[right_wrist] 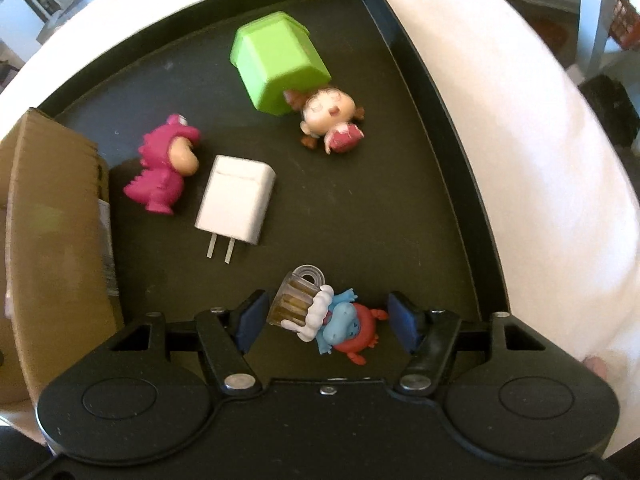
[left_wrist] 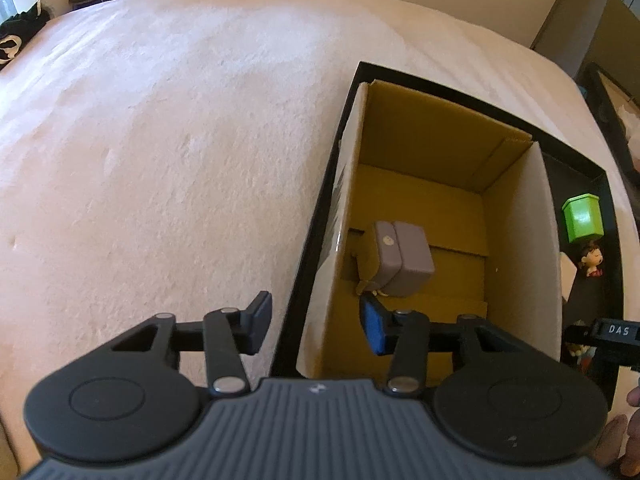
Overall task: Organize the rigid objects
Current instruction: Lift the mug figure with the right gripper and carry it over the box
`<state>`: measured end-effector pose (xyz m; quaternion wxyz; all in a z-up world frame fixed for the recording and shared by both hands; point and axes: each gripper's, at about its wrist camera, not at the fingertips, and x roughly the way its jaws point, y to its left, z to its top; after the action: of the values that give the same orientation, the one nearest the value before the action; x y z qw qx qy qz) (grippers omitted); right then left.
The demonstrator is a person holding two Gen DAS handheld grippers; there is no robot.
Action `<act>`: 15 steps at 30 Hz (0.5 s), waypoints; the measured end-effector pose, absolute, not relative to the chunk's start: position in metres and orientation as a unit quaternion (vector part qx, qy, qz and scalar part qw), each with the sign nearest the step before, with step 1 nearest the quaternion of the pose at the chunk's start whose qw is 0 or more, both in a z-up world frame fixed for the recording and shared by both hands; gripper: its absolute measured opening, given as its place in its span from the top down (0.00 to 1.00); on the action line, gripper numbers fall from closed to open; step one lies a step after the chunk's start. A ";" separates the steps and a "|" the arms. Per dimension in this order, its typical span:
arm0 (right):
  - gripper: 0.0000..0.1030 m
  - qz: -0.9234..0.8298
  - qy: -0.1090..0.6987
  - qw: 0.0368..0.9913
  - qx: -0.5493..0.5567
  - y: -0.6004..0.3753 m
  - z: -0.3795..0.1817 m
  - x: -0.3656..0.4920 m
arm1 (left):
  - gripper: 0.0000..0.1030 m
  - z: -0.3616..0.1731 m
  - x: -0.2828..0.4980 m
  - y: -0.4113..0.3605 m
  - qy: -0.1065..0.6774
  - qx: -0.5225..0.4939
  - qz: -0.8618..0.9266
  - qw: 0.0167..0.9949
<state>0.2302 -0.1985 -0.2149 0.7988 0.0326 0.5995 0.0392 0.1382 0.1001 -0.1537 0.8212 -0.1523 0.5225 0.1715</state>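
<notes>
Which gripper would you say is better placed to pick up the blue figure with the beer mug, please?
Right. The right gripper is open with the blue figure lying between its fingers on the black tray. The left gripper is open too, over the cardboard box edge.

Plush, fuzzy cream bedcover [left_wrist: 168,128]; raw brown corrugated cardboard box [left_wrist: 424,140]; matt black tray [right_wrist: 360,200] under glossy plastic figurines [right_wrist: 164,164], a smooth white plastic charger [right_wrist: 236,200] with metal prongs.
</notes>
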 end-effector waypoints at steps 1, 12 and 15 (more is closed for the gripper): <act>0.38 0.043 0.595 0.802 0.030 -0.201 -0.213 0.230 | 0.65 -0.154 0.138 0.100 0.521 -0.153 0.171 0.822; 0.38 0.106 0.522 0.846 -0.028 -0.169 -0.153 0.223 | 0.90 -0.154 0.136 0.094 0.517 -0.136 0.162 0.829; 0.38 0.125 0.504 0.853 -0.046 -0.155 -0.136 0.230 | 0.91 -0.153 0.136 0.092 0.516 -0.130 0.159 0.832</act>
<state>0.2301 -0.1547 -0.1364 0.8534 -0.0456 0.5040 0.1251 0.1363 0.0925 -0.1533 0.8315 -0.1304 0.5159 0.1593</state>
